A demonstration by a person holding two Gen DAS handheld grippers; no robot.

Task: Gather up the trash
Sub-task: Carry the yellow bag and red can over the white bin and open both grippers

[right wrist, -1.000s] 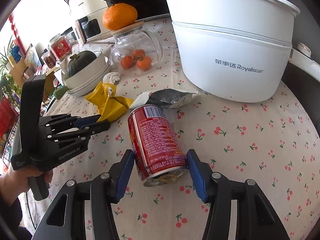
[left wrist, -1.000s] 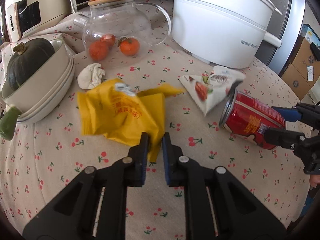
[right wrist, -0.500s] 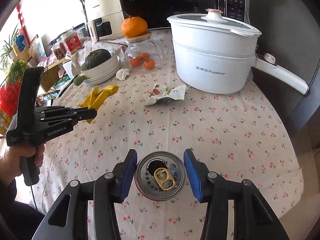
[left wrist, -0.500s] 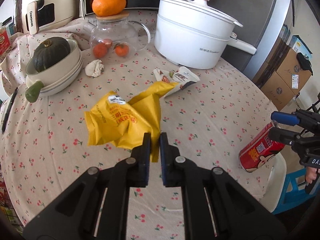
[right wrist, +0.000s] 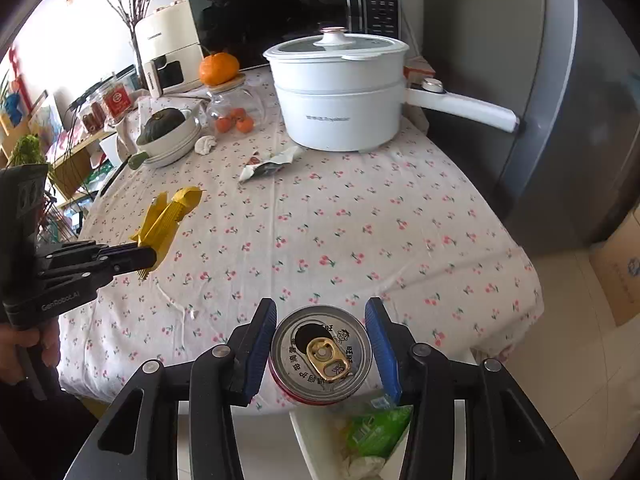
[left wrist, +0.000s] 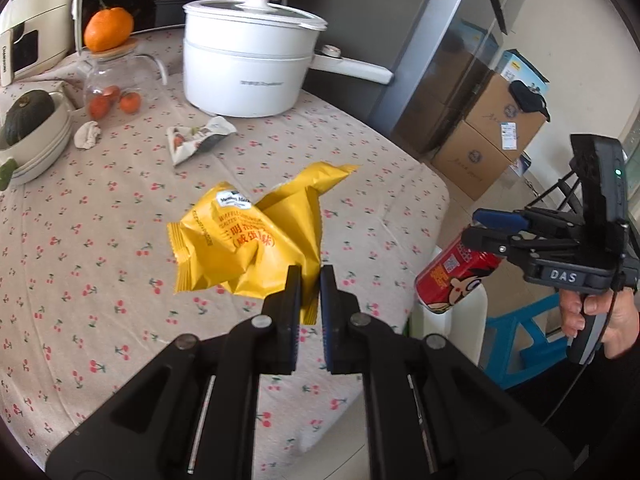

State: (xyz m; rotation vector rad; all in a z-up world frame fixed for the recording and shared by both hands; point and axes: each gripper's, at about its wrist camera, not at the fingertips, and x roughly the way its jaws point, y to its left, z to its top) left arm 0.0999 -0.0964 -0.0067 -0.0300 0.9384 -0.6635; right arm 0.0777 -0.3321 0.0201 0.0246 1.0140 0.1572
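Left hand-held gripper (left wrist: 306,280): clamped together on a corner of the yellow snack bag (left wrist: 248,244), crumpled body hanging ahead of the fingertips, clear above the desk (left wrist: 80,264), probably for carrying off. Right hand-held gripper (right wrist: 322,344): pads pressed on both sides of the red can (right wrist: 320,354), opened top facing back toward the camera, held past the desk edge directly above a white bin (right wrist: 316,432), apparently ready for dropping. Still lying on the desk, far ahead of both: a torn wrapper (right wrist: 270,164) and a crumpled tissue (right wrist: 206,145).
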